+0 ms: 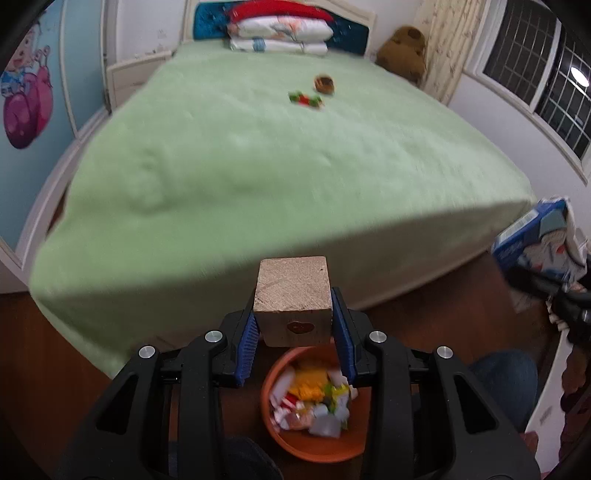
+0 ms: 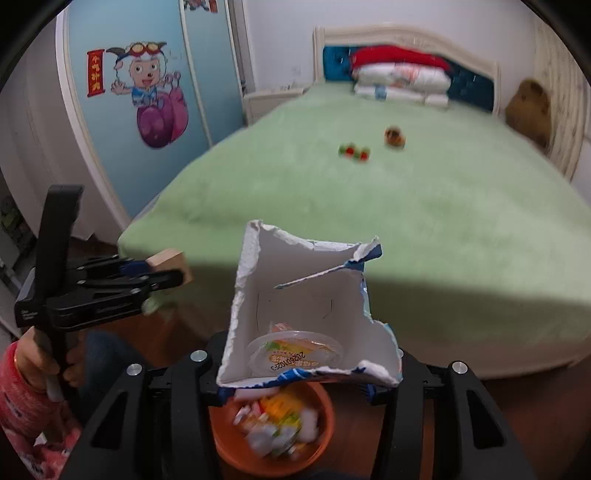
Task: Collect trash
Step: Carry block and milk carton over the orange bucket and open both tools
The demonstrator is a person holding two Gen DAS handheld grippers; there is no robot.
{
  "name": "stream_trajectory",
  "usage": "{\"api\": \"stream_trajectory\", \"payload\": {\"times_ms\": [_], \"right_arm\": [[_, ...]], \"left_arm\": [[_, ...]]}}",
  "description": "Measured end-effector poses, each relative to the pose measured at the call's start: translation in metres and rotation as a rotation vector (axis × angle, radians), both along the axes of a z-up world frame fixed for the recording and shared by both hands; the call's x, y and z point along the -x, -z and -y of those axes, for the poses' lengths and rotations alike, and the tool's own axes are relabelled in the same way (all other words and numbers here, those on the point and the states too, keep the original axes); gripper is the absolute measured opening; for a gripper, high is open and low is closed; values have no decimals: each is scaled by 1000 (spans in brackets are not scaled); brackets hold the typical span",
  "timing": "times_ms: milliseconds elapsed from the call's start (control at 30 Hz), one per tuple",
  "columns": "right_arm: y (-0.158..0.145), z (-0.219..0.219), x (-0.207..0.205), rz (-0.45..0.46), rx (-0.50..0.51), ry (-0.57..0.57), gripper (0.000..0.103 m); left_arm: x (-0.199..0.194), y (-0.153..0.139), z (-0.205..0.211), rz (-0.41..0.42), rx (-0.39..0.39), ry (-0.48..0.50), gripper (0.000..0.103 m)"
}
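Hanging low in the centre of both wrist views, an orange bin (image 1: 314, 448) is seen on the dark wooden floor (image 1: 55, 369), partly filled with crumpled white, yellow and red wrappers (image 1: 314, 402). Directly above it in the left wrist frame, a pale wooden block (image 1: 293, 295) with a small heart mark on its near face is clamped between the blue pads (image 1: 341, 332) of the left gripper (image 1: 293, 328), the jaws being drawn narrowly in against its two sides. In the right wrist frame, a torn white carton with blue print (image 2: 306, 314) is gripped at its lower edge by the right gripper (image 2: 295, 387), the jaws being set moderately apart and closed on the cardboard; a clear plastic cup with a printed lid (image 2: 295, 354) is seen lying inside the carton. The carton is held just above the bin. At the left edge of that frame the left gripper (image 2: 162, 273) is seen side-on with the block (image 2: 171, 260) at its tip, its handle being grasped by a hand (image 2: 33, 362) in a red patterned sleeve. Beyond, a bed with a green cover (image 1: 258, 166) fills the middle of both frames; a small red-and-green wrapper (image 1: 306, 99) and a brown round item (image 1: 324, 84) are seen lying on it towards the upper centre, close together but apart. Folded bedding (image 1: 280, 29) is stacked at the headboard, and a brown plush toy (image 1: 404, 51) is set at the upper right.
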State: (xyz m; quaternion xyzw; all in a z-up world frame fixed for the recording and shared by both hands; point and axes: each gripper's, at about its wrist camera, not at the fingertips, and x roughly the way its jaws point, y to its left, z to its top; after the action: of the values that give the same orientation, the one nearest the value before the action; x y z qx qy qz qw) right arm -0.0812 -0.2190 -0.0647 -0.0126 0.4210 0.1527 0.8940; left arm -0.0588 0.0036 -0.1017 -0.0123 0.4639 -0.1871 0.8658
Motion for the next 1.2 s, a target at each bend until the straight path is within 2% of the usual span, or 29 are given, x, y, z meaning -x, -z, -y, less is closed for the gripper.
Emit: {"api": "stream_trajectory", "payload": {"times_ms": [233, 333, 533, 700, 900, 933, 967, 1033, 1100, 1200], "right_arm": [[69, -4, 14, -188, 12, -6, 49], [106, -8, 17, -295, 14, -16, 49], [155, -19, 26, -429, -4, -37, 49], [180, -25, 24, -507, -8, -39, 49], [199, -30, 21, -559, 16, -40, 52], [200, -29, 21, -561, 21, -35, 61], [200, -27, 20, -560, 23, -19, 66], [198, -24, 17, -548, 16, 0, 72], [195, -20, 17, -542, 1, 12, 75], [193, -15, 16, -540, -15, 26, 75]], "left_arm": [[20, 52, 22, -133, -38, 57, 35], [25, 77, 31, -204, -47, 75, 35], [34, 120, 39, -319, -87, 93, 35], [34, 156, 42, -432, -107, 86, 35], [37, 171, 46, -473, -138, 83, 36], [35, 171, 45, -477, -141, 70, 40], [33, 171, 45, -481, -142, 58, 54], [28, 168, 40, -461, -138, 14, 74], [25, 162, 36, -435, -143, -4, 75], [22, 154, 34, -413, -149, -17, 76]]}}
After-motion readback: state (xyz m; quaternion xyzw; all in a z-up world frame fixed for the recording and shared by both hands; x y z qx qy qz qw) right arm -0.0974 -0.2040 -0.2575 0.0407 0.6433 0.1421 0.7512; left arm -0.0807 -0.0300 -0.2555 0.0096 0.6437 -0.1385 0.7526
